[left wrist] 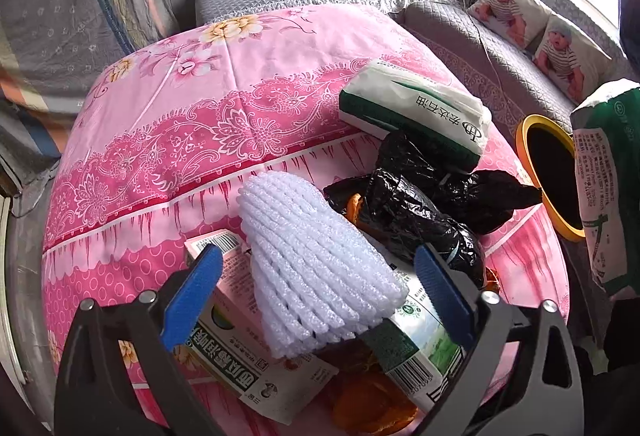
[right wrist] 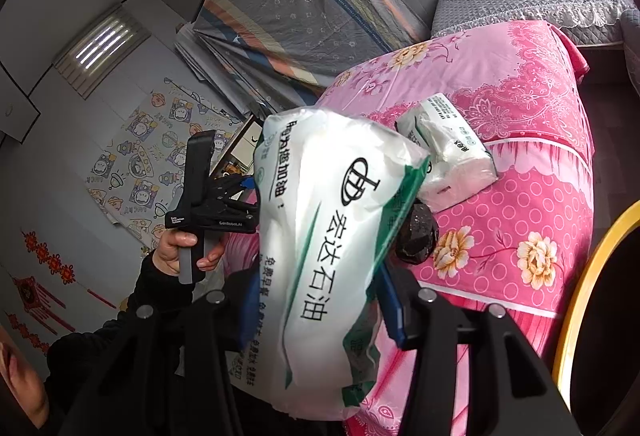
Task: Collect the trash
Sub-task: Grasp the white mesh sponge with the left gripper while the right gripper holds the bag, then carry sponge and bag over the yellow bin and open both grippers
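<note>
**A:** How are your hands set?

**B:** Your left gripper (left wrist: 320, 276) tilts down over the pile, jaws wide around the white foam net (left wrist: 320, 264), not pressing it. Your right gripper (right wrist: 320, 300) clamps one tissue pack (right wrist: 332, 236), lifted near the yellow-rimmed bin (right wrist: 580, 284).

**A:** The count?

**B:** Two tissue packs: yours, and a second pack (left wrist: 416, 108) lying farther off on the pink cloth (left wrist: 200, 116). One black bag (left wrist: 420, 204).

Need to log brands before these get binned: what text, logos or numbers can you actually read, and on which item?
"宏达石油", with a round logo: tissue pack held in the right gripper.
"宏达石油", seen upside down: second tissue pack on the pink bedspread.
"GenRobot.AI": left gripper body.
Pink medicine box: large green characters upside down, not surely readable.
Barcode digits and all fine print: too small.
</note>
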Tool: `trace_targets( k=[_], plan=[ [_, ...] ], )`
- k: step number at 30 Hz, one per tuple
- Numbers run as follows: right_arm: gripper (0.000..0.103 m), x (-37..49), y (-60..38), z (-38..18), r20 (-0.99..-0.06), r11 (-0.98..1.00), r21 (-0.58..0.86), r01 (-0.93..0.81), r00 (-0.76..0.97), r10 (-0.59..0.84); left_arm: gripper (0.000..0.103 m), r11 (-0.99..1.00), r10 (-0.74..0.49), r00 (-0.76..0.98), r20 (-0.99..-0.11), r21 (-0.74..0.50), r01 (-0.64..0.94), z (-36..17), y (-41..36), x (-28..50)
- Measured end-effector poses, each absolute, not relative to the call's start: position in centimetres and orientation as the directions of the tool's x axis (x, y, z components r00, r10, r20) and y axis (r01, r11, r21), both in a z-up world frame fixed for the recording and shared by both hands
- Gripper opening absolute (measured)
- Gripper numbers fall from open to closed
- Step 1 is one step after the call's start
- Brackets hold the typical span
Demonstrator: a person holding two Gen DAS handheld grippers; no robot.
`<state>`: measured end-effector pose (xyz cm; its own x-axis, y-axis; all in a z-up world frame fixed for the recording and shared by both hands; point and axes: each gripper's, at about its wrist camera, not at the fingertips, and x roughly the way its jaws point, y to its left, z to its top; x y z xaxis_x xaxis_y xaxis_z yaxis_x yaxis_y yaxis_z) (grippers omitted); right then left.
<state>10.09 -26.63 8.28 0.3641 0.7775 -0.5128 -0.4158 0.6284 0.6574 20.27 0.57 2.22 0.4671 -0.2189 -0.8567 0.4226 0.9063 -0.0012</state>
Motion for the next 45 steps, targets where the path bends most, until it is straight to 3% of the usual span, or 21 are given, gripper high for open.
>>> trace_targets(
  k=[1,4,6,9,15,22,28,45],
  plan=[
    [0.047,10.1,-26.7,8.3,-0.511,0.626,0.662,-0.412,0.363,0.779,0.067,0.903,-0.215,0.458,-0.862,0.004,0.431,2.1,0.4,20.3],
    [0.047,10.2,-26.7,8.2,-0.507,0.621,0.671,-0.404,0.362,0.783,0.057,0.898,-0.182,0.439,-0.88,0.034,0.44,1.3,0.1,20.4],
    [0.047,10.1,-26.7,8.3,-0.505,0.619,0.675,-0.401,0.359,0.784,0.04,0.898,-0.167,0.432,-0.886,0.044,0.438,0.9,0.2,20.5],
    [0.047,10.1,-26.8,8.3,-0.505,0.62,0.677,-0.397,0.362,0.783,0.027,0.901,-0.181,0.432,-0.883,0.027,0.433,1.0,0.9,20.5],
    [0.047,9.9,-26.9,8.5,-0.505,0.625,0.676,-0.389,0.373,0.778,0.025,0.9,-0.255,0.484,-0.837,-0.022,0.436,2.9,2.5,19.3],
    [0.047,9.4,-26.5,9.2,-0.504,0.631,0.665,-0.4,0.384,0.774,0.025,0.917,-0.338,0.642,-0.688,-0.088,0.389,7.6,5.6,16.0],
    [0.047,9.3,-26.1,9.0,-0.51,0.641,0.66,-0.392,0.393,0.765,0.025,0.936,-0.319,0.741,-0.59,-0.075,0.344,9.7,5.7,12.6],
    [0.047,7.4,-31.8,9.1,-0.495,0.713,0.645,-0.273,0.562,0.663,0.025,0.849,-0.494,0.68,-0.541,-0.132,0.512,9.2,-2.4,11.0]
  ],
)
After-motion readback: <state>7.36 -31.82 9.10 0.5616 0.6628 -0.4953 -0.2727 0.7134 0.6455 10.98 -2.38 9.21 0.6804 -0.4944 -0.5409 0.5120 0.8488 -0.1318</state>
